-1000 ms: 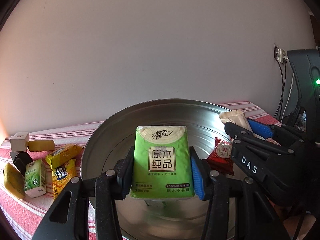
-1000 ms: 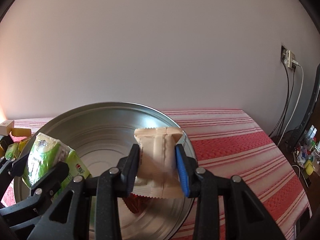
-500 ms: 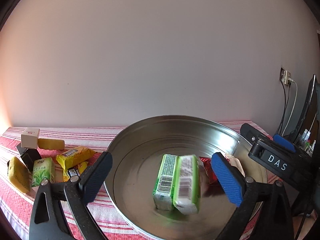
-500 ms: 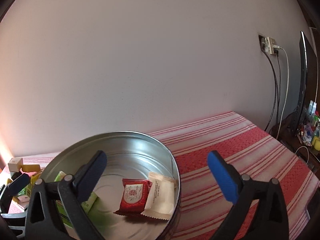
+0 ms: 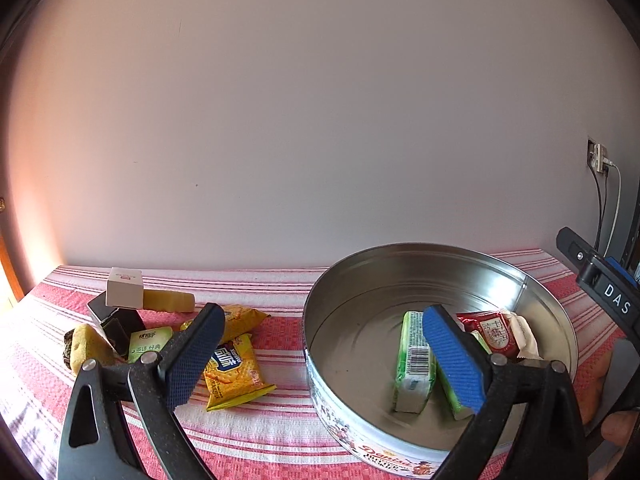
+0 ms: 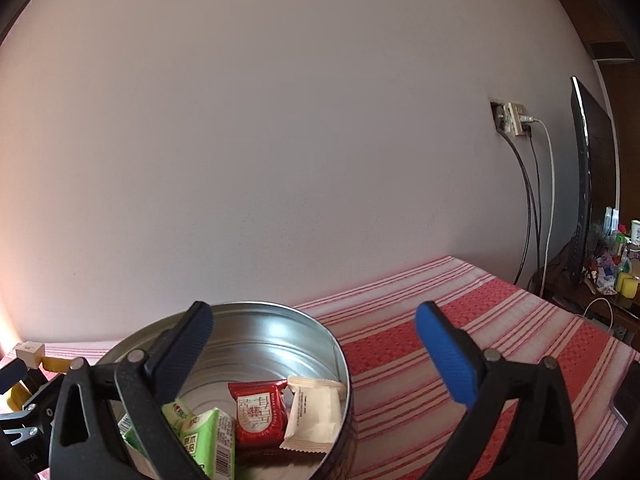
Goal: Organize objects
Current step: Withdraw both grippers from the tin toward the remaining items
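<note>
At nine o'clock of the tin (image 5: 552, 312), loose snacks lay on the striped cloth (image 5: 280, 432): a yellow cracker packet (image 5: 234, 372), a small green carton (image 5: 150, 340) and a white box (image 5: 124, 293). The left gripper (image 5: 320, 360) and right gripper (image 6: 316, 356) had just been opening; both stood wide apart, with nothing between them. Reaching carelessly could push the tin or scatter the packets. Inside lay two green tissue packs (image 5: 414, 364), a red packet (image 6: 258, 412) and a beige packet (image 6: 312, 412) at three o'clock.
</note>
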Tool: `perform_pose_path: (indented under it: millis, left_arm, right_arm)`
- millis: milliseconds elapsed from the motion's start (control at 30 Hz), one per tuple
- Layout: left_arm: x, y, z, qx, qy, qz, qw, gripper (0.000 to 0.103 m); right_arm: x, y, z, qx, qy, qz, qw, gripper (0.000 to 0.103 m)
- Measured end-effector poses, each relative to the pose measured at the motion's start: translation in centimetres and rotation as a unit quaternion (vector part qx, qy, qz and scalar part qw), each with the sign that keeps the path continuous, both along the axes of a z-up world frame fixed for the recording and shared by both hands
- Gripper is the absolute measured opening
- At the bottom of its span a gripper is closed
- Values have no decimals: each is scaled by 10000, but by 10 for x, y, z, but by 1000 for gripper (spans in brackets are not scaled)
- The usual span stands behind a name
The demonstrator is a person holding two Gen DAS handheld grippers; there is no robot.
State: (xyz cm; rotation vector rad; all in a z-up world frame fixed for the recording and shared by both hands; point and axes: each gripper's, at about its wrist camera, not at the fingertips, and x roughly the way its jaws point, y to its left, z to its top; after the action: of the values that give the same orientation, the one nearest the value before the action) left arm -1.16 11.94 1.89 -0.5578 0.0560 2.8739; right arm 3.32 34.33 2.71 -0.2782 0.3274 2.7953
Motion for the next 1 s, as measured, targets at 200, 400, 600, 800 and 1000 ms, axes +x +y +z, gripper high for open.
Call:
perform_pose_path:
  millis: [200, 400, 600, 800, 1000]
  left_arm:
    - [4, -14, 5, -423, 387, 343, 9978, 100]
    - [-1, -44, 0, -519, 366, 622, 9960, 100]
    - [-4, -71, -3, -436, 205, 786, 9957, 100]
    - [-1, -90, 0, -342, 185, 871, 9954, 100]
    - [0, -104, -3, -328, 148, 883, 9954, 100]
  right_arm:
    - [21, -4, 2, -13, 556, -513, 9971, 103]
    - [21, -14, 4, 61, 488, -670, 9965, 103]
    - [31, -24, 5, 40, 538, -837, 9950, 103]
    - [41, -35, 7, 59, 599, -1044, 9927, 103]
    - [42, -53, 7, 23, 471, -882, 9950, 103]
